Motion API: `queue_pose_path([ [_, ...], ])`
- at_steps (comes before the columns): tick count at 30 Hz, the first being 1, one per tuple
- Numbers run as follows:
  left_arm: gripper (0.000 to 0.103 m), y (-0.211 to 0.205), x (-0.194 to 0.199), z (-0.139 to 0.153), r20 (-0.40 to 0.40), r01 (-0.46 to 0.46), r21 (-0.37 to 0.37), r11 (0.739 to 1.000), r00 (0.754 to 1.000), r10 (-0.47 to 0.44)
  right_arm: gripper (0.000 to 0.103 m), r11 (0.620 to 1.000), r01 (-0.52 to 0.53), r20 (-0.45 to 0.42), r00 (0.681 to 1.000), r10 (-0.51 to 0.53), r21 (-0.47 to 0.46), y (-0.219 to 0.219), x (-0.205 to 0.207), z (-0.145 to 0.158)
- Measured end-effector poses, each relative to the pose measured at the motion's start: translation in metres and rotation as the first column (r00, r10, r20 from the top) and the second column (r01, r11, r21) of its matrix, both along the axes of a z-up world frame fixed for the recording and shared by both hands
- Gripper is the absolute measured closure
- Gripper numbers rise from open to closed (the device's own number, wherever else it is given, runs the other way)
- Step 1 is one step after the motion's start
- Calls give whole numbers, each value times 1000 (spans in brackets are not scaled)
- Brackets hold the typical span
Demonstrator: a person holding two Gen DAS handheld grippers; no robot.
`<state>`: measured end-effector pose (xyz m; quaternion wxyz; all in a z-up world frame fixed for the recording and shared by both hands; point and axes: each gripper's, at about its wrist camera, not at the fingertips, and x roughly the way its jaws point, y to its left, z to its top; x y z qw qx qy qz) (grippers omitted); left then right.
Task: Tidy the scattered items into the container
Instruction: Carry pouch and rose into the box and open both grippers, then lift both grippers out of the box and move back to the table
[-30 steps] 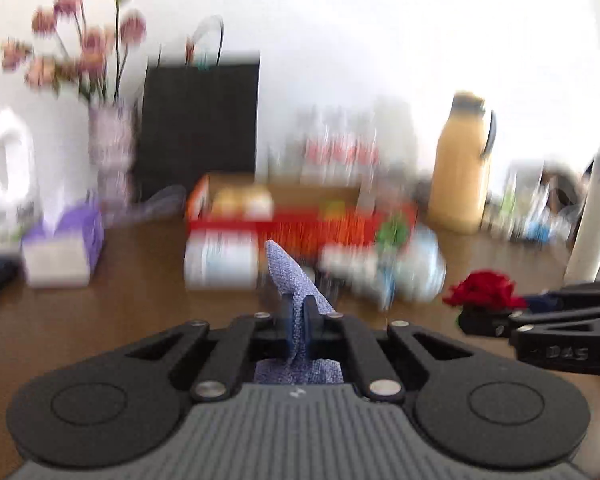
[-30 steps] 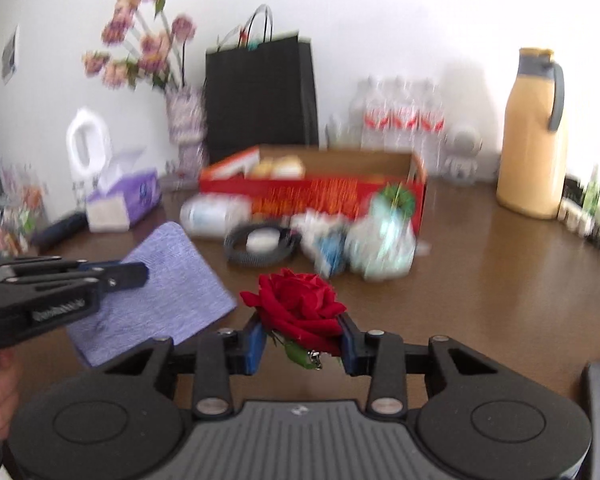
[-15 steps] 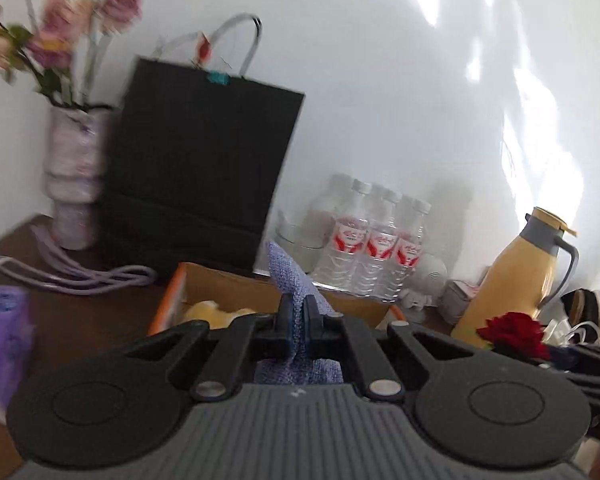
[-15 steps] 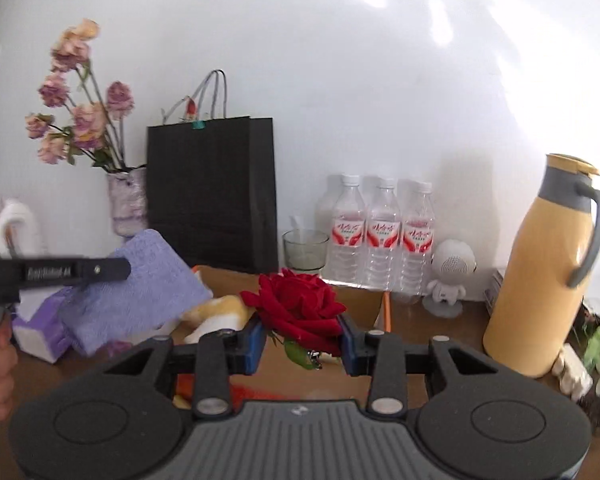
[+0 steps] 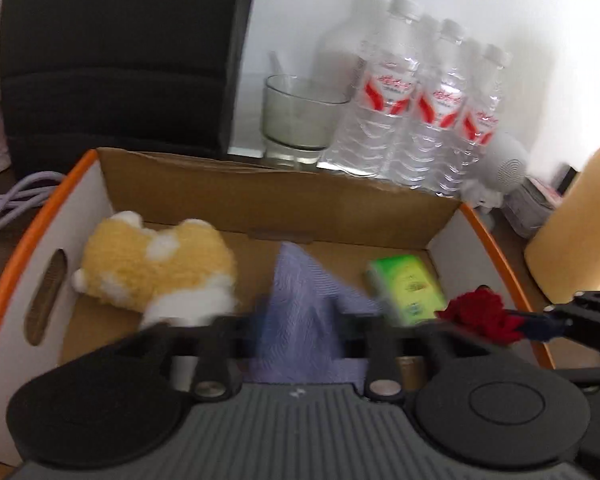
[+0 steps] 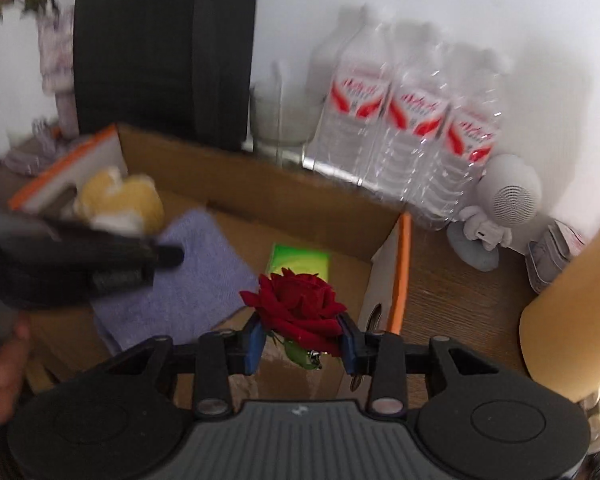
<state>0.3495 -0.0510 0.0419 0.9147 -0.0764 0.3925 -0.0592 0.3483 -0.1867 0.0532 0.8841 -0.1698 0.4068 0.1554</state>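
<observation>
The left gripper (image 5: pixel 300 320) jaws have just been opening, parted around the lilac cloth (image 5: pixel 304 304) that hangs between them over the cardboard box (image 5: pixel 260 196). The right gripper (image 6: pixel 300 340) jaws clamp a red rose (image 6: pixel 296 304) above the box's right end. Inside lie a plush toy (image 5: pixel 156 264) and a green packet (image 5: pixel 408 286); water bottles (image 5: pixel 420 112) stand beyond on the desk (image 6: pixel 452 292).

Left tool (image 5: pixel 300 320) fingers motion-blurred around the purple cloth (image 5: pixel 304 300); yellow jug (image 6: pixel 572 312) cropped at frame edge.
</observation>
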Motion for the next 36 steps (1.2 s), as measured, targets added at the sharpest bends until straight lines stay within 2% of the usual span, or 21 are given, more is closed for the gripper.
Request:
queue_pose_path([
  [1,31,1,-2,3,5,25,-12,1000,1000,-24,60,999,-11,-22,1000,10,-33,4,7,-4],
  [2,32,1,-2,9,20,46,-13,999,999,-45,47,998,-23,-46,999,20,-61,7,12,-7],
  [3,31,2,-4,13,31,50,6,999,998,-50,41,997,-32,-65,997,27,-74,9,16,-8],
  [5,26,6,-2,22,30,41,30,999,999,-41,28,998,-36,-90,995,31,-49,10,21,-1],
  [8,18,17,4,33,3,-11,71,997,1000,11,24,994,29,-149,989,-12,108,-2,37,22],
  [9,12,22,7,37,-9,-42,85,996,999,43,22,981,69,-183,983,-36,180,-9,43,29],
  [10,1,26,9,40,-34,-64,102,993,997,68,21,965,111,-223,973,-58,236,-13,48,33],
  [11,0,32,10,42,-62,-85,112,990,994,93,20,950,149,-265,961,-74,275,-15,52,34],
  [14,0,41,3,52,-85,-101,144,984,990,114,20,919,242,-346,930,-128,311,-16,57,35],
  [17,0,47,-13,61,-77,-98,170,981,991,112,20,916,262,-321,933,-160,303,-12,47,44],
  [19,0,47,-27,69,-27,-106,195,975,993,114,20,922,262,-266,946,-186,286,-9,35,53],
  [21,0,47,-52,76,118,-119,221,968,989,94,20,924,249,-148,966,-214,290,-7,14,61],
  [22,0,48,-70,78,216,-132,236,963,973,81,20,917,235,-49,972,-232,323,-8,-3,65],
  [23,0,49,-89,78,319,-143,246,959,946,59,19,905,203,79,965,-249,375,-10,-25,68],
  [24,0,50,-108,79,408,-144,255,956,912,29,18,896,148,208,945,-254,419,-12,-48,69],
  [25,0,49,-125,79,479,-145,263,954,878,2,12,891,95,313,915,-254,444,-14,-68,68],
  [26,0,48,-138,80,520,-146,270,952,854,-17,8,887,55,392,883,-258,458,-15,-85,67],
  [27,0,47,-149,80,540,-148,270,951,842,-22,7,886,27,441,860,-258,464,-16,-99,67],
  [29,0,49,-165,84,560,-148,243,959,828,-14,7,883,12,470,843,-261,469,-18,-114,69],
  [31,0,49,-176,89,570,-154,220,963,822,1,7,882,8,474,841,-261,472,-18,-125,74],
  [36,0,49,-216,82,600,-178,222,959,800,10,6,901,42,505,817,-280,431,-16,-164,78],
])
